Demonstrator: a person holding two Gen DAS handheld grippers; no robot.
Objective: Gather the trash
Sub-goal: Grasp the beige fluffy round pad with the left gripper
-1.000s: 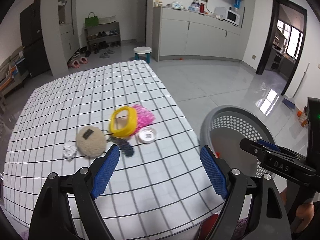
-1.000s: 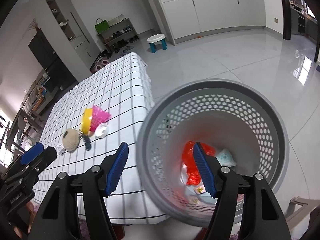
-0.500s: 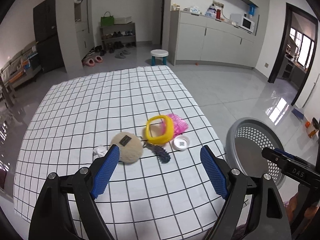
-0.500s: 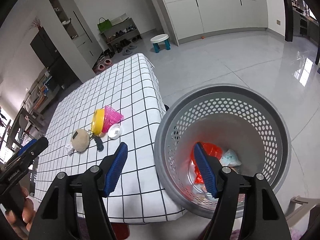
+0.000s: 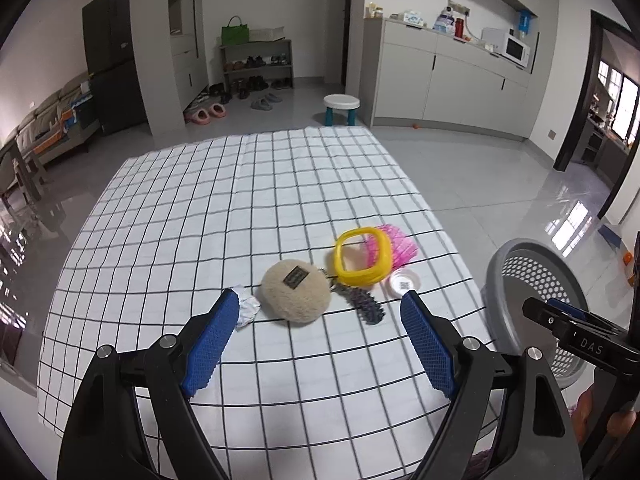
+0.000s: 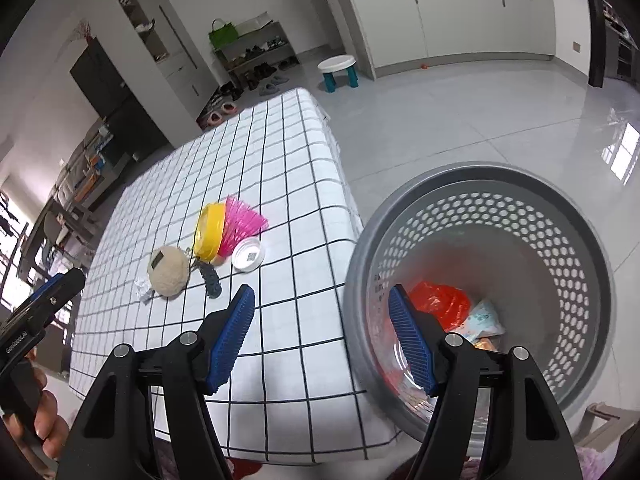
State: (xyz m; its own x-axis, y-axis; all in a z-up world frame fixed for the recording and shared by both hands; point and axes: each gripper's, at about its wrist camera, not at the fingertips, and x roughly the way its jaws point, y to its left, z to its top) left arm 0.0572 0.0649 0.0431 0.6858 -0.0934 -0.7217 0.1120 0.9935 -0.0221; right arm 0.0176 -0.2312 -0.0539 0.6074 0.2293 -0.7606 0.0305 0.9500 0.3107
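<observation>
On the checked tablecloth (image 5: 248,200) lie a crumpled white wrapper (image 5: 247,309), a beige fluffy ball (image 5: 295,293), a dark comb-like piece (image 5: 362,304), a yellow-rimmed pink basket (image 5: 370,254) and a white round lid (image 5: 404,282). My left gripper (image 5: 320,336) is open and empty, above the table just short of the ball. My right gripper (image 6: 322,332) is open and empty over the table's edge beside the grey perforated trash basket (image 6: 560,216), which holds red and pale wrappers (image 6: 440,300). The pile also shows in the right wrist view (image 6: 168,270).
The trash basket (image 5: 496,280) stands on the floor off the table's right edge. A white and teal stool (image 5: 341,109), shoe rack (image 5: 256,66) and cabinets (image 5: 460,80) stand at the far side. A sofa (image 5: 48,124) is at far left.
My left gripper has pulled back and swung left, so the pile sits more centred between its fingers. My right gripper has moved left from over the trash basket toward the table's edge.
</observation>
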